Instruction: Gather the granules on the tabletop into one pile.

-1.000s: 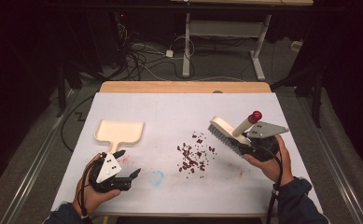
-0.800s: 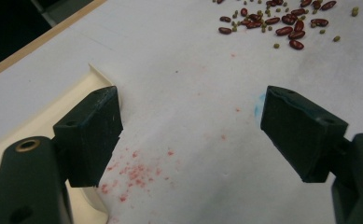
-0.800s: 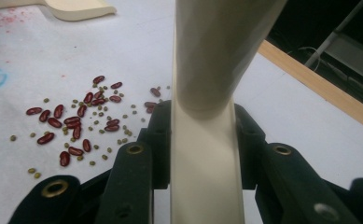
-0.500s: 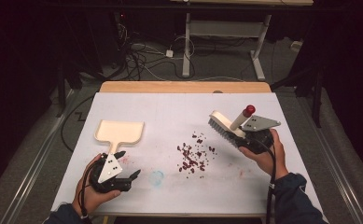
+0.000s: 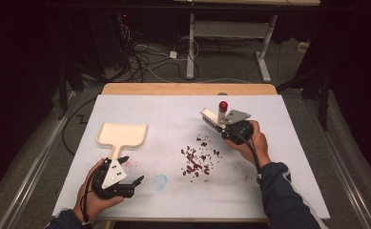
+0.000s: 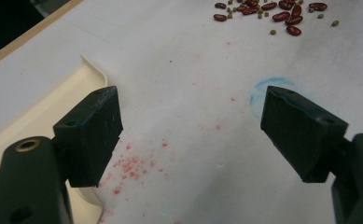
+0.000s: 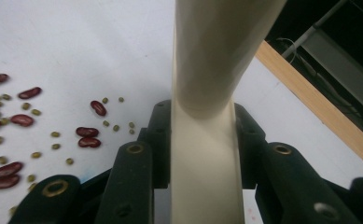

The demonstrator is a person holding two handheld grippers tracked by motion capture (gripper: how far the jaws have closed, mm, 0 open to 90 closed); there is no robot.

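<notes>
A cream dustpan (image 5: 122, 134) lies flat at the table's left, its handle pointing toward the person. My left gripper (image 5: 133, 170) rests just below that handle, open with nothing between its jaws; the left gripper view has its pads (image 6: 95, 130) wide apart, the dustpan's edge (image 6: 53, 107) beside the left one. A scatter of red beans and small green ones (image 5: 197, 160) lies mid-table. My right gripper (image 5: 227, 127) is shut on the cream handle (image 7: 207, 93) of a hand brush (image 5: 211, 119) with a red tip, held just beyond and right of the beans (image 7: 11, 121).
A white sheet (image 5: 288, 157) covers the table, with a wooden strip (image 5: 188, 89) along the far edge. A faint blue ring (image 6: 263, 88) and pink specks (image 6: 128, 163) mark the sheet near my left gripper. Cables and desk legs lie on the floor beyond.
My right gripper has carried the brush leftward and lower, closer to the beans. The left gripper and the dustpan have stayed put.
</notes>
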